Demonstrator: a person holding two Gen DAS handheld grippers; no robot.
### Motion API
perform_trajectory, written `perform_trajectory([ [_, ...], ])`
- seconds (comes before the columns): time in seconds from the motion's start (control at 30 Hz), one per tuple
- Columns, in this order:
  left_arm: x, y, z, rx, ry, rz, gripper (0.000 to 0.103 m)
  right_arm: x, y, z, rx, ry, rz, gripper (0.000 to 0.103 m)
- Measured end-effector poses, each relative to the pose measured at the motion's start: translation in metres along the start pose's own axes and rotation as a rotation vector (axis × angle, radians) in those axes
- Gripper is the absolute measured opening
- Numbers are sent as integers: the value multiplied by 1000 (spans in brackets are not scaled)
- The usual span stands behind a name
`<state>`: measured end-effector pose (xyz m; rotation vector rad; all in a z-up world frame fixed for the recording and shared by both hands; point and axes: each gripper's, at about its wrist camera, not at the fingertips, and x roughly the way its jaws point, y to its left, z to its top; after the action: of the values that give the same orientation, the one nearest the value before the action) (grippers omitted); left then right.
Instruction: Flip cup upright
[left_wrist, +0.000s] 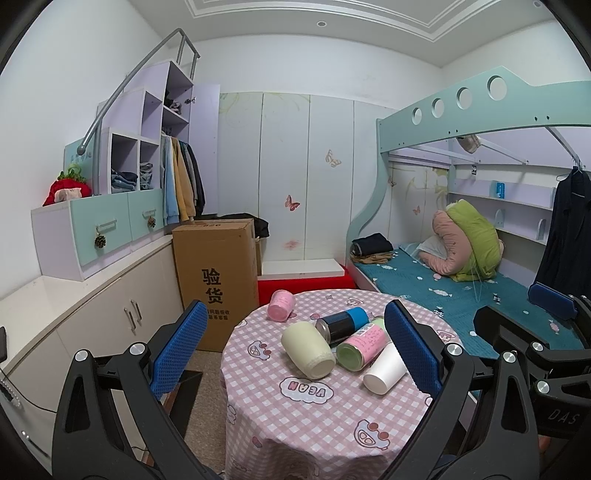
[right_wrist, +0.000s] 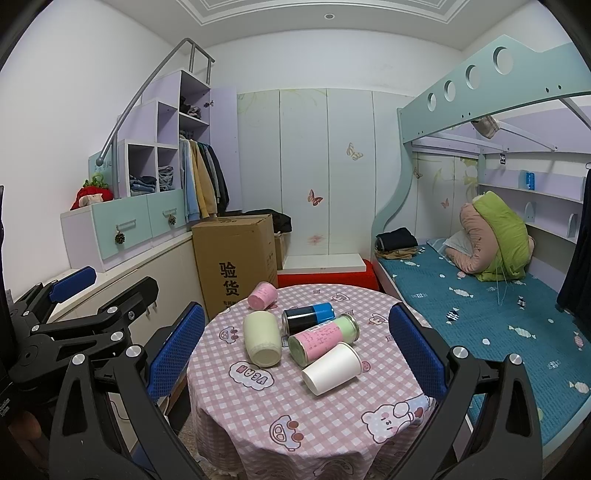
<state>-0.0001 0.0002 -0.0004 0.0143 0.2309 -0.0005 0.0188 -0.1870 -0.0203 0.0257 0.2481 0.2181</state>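
The round bench (right_wrist: 314, 435) with the pink checked cloth is carrying everything here, and all five containers on it are lying on their sides in a loose pile. Both tools are hanging back at the near edge, not touching anything. The left tool (left_wrist: 295, 347) is sitting wide open with nothing between its blue pads, and the right tool (right_wrist: 297, 350) is gaping just as wide and is just as empty.

Going by size: the cream cup (right_wrist: 261, 343) is lying with its mouth toward the cameras, just left of the pile. The pink-and-green labelled jar (right_wrist: 322, 338) is resting against the black-and-blue can (right_wrist: 308, 316). The white paper cup (right_wrist: 331, 368) is lying nearest the right tool, mouth pointing near-left, touching the jar. The small pink cup (right_wrist: 262, 295) is off by itself at the far left edge.

If I'm picking one to flip, I'm going for the white paper cup, since it's closest and on the outside of the heap. My take: come in from the right with the right tool, pinch gently across the body near the middle, because paper is going to crush if you squeeze hard. Lift it clear before rotating so it isn't nudging the jar, which looks ready to roll. Set it down on a bare patch of cloth, base flat.
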Motion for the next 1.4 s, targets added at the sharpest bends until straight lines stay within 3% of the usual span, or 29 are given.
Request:
perform_trajectory([
  [1.03,8,4,-4,2,9,-1,97,15,-2,-6,11,16,5,96],
  [1.4,53,4,-24,7,62,-9,97,34,-7,-8,21,61,10,96],
])
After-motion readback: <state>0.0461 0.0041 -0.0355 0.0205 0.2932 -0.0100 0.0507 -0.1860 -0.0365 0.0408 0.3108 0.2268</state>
